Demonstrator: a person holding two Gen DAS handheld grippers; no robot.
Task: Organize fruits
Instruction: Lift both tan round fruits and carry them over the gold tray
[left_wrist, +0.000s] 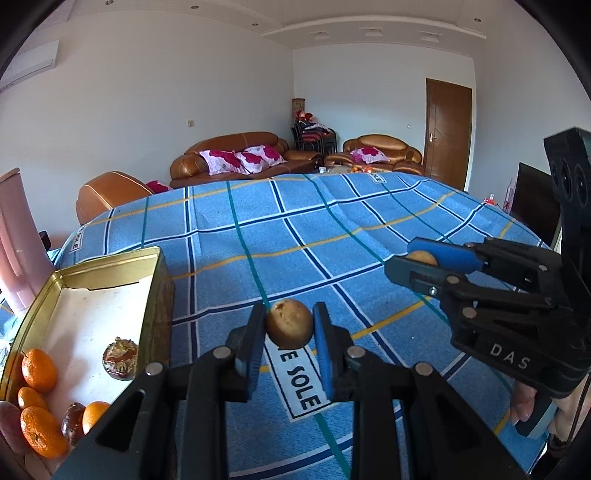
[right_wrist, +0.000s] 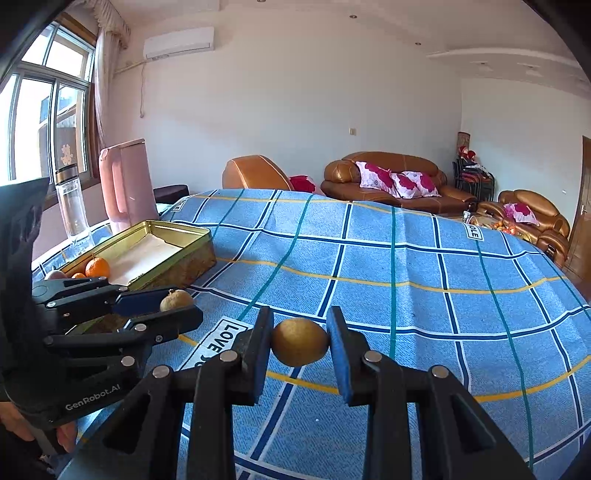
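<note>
Gripping one brown fruit each, left gripper (left_wrist: 290, 325) and right gripper (right_wrist: 300, 347), tin (left_wrist: 155, 280) half cut off.

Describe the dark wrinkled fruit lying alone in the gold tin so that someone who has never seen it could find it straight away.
Start at the blue checked tablecloth, then go to the open gold tin at its left edge. On the tin's white floor, apart from the oranges, lies one dark wrinkled fruit: reddish-brown, with a dried crown on top, not smooth and bright orange like them.
</note>
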